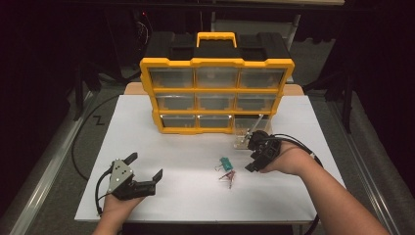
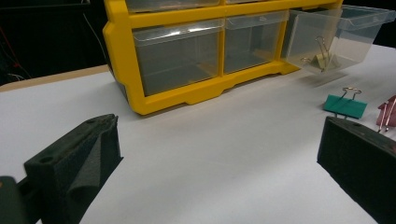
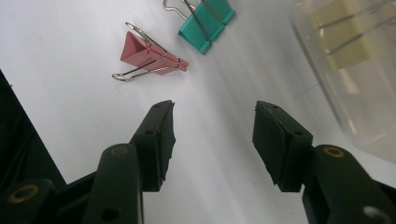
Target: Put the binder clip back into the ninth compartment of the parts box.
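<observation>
Pink clip [image 3: 152,58] beyond right tongs [image 3: 212,123]

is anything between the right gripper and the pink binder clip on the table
Nothing visible. In the right gripper view the right gripper has its fingers apart with bare white table between them and the pink binder clip. The green binder clip lies beside it, off the straight path.

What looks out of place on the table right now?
One clear drawer is pulled out of the yellow organizer at its lower right corner, a yellowish binder clip inside. A green clip and a pink clip lie loose on the table.
</observation>
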The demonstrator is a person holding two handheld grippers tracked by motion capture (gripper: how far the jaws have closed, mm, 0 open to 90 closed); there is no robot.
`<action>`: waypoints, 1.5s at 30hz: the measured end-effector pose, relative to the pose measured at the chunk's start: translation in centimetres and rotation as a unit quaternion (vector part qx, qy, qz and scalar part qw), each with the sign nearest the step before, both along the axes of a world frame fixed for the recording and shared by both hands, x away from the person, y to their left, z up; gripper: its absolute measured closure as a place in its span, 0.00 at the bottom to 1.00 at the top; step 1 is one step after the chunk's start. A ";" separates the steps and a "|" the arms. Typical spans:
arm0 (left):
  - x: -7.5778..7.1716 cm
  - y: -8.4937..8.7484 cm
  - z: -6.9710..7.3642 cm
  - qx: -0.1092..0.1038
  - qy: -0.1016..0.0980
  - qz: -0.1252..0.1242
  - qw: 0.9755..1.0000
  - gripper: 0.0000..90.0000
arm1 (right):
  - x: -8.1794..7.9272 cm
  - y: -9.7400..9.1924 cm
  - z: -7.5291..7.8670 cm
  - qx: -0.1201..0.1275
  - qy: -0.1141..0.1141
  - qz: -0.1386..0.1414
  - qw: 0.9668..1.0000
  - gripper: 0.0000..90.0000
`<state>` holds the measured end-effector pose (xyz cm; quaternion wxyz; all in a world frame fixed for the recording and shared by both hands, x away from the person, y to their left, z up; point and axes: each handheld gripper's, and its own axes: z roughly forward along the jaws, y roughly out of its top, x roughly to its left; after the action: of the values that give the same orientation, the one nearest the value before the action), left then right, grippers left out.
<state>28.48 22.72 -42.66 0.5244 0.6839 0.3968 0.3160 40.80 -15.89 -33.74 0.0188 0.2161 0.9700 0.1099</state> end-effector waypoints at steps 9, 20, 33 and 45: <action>0.0 0.0 0.0 -0.001 -0.001 0.000 1.000 0.00 | -0.6 0.3 -1.6 -0.008 0.008 0.003 1.000 0.49; 0.0 0.0 0.0 0.000 0.000 -0.002 1.000 0.00 | -1.1 0.5 -2.9 -0.009 0.022 -0.006 1.000 0.31; 0.0 -0.1 0.0 -0.001 0.000 -0.002 1.000 0.00 | -1.2 1.6 -2.2 -0.004 0.016 0.003 1.000 0.23; 0.0 -0.1 0.0 -0.001 -0.001 -0.004 1.000 0.00 | -1.0 3.6 -1.7 0.011 0.010 0.011 1.000 0.21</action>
<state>28.45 22.64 -42.63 0.5268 0.6845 0.3942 0.3139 39.80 -12.33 -35.41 0.0053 0.2066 0.9712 0.1184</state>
